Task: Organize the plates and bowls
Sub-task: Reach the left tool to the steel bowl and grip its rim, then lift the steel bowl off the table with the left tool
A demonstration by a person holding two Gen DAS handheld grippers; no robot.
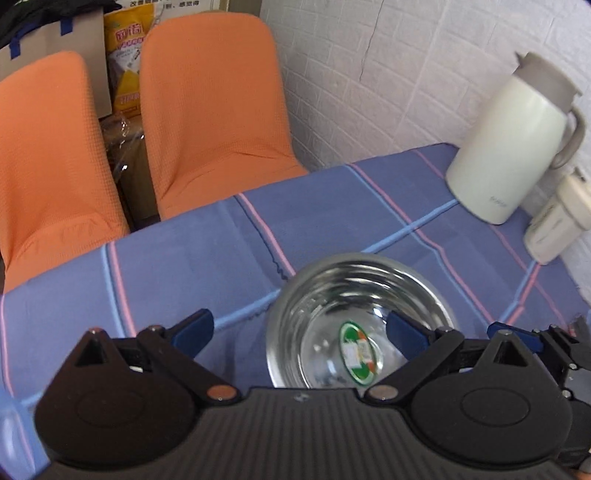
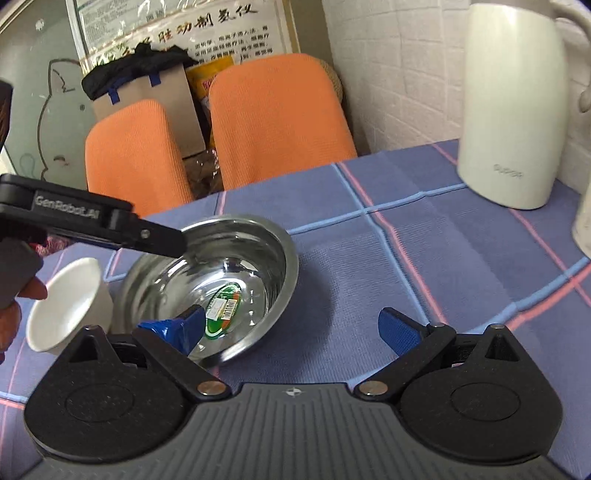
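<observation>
Both the left gripper (image 1: 301, 332) and the right gripper (image 2: 291, 325) gape wide, empty. The stainless steel bowl (image 2: 236, 266) looks light, rigid, slippery; pinch its thin rim.

Two orange chairs (image 1: 207, 110), white jug (image 1: 513, 144) on blue striped tablecloth (image 1: 332, 221)

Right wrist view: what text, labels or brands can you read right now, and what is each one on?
"GenRobot.AI": on the black body of the left gripper.
Grey embossed brand on the white jug: too blurred to read.
Barcode sticker in the steel bowl: print too small.
Chinese characters on the wall poster: large, but I cannot transcribe them reliably.
</observation>
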